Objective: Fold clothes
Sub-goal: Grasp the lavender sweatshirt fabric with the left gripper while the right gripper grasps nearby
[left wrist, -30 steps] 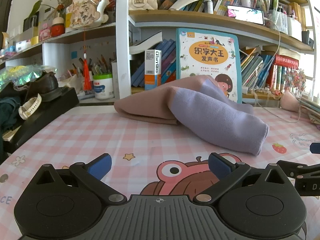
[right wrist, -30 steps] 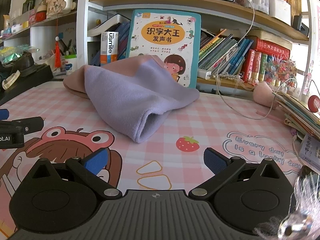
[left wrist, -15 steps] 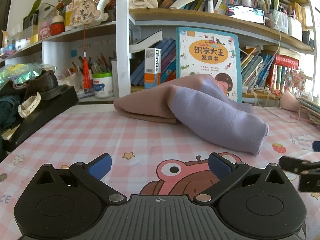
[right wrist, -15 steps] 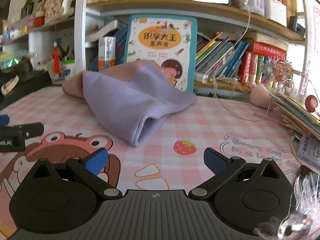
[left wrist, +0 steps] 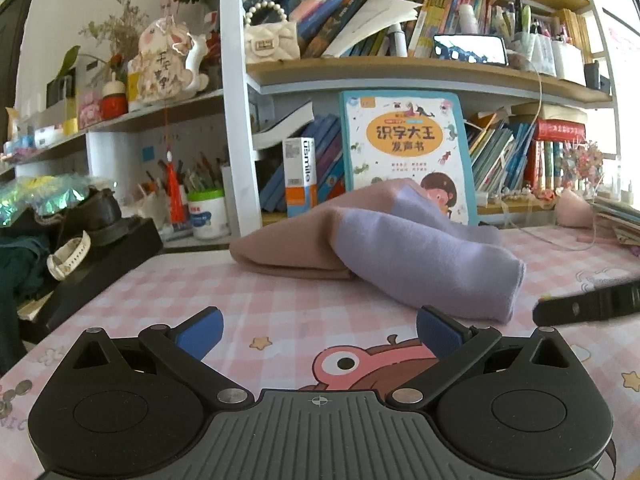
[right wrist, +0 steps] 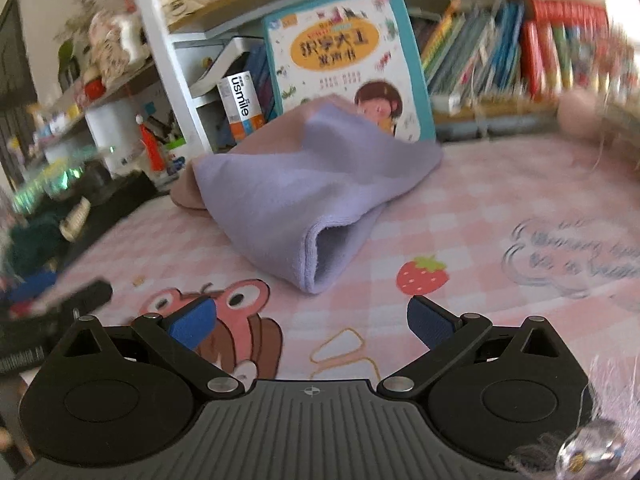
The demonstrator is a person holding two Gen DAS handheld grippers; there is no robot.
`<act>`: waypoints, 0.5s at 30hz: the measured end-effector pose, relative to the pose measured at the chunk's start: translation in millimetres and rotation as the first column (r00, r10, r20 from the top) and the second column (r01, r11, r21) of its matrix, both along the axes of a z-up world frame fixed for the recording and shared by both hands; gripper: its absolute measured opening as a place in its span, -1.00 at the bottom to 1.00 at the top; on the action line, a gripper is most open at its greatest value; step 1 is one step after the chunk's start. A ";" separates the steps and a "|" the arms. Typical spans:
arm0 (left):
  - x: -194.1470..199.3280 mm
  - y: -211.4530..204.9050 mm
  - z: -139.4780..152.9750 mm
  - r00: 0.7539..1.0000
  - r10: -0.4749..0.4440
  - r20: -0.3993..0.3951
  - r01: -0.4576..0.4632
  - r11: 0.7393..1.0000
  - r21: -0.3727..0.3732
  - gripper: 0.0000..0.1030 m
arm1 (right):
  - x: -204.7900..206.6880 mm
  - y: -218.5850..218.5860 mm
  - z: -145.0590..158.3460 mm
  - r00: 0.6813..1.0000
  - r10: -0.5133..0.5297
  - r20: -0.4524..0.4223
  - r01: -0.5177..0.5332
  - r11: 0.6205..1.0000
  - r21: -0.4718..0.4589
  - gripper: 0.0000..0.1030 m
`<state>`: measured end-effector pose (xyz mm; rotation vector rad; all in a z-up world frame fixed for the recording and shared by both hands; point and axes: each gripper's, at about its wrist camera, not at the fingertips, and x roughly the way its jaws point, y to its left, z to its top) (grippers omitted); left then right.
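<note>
The lilac cloth [left wrist: 432,264] is lying mid-frame on the pink checked tabletop [left wrist: 168,300], draped over a pink cloth [left wrist: 296,240] in front of the picture book [left wrist: 404,148]. Your left gripper [left wrist: 319,330] and right gripper [right wrist: 308,320] are hovering short of it at the bottom of each frame, jaws released and gripping nothing.
</note>
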<state>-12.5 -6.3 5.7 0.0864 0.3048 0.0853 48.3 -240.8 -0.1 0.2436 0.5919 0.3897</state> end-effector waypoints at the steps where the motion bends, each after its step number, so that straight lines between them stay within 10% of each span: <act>1: 0.0 -0.7 -0.2 1.000 0.009 -0.001 -0.009 1.000 0.005 1.00 | 7.6 -3.4 -0.3 1.000 0.008 -0.025 -0.006 0.999 0.044 0.99; 6: 3.6 -2.9 -1.0 0.999 0.032 -0.022 -0.032 0.999 0.022 1.00 | 43.2 -17.0 -2.6 0.990 0.046 -0.132 -0.012 0.970 0.244 0.87; 15: 3.7 -10.6 -2.9 0.999 0.001 -0.033 0.001 0.998 0.059 1.00 | 80.6 -19.3 -25.6 0.972 0.065 -0.225 0.033 0.912 0.409 -0.51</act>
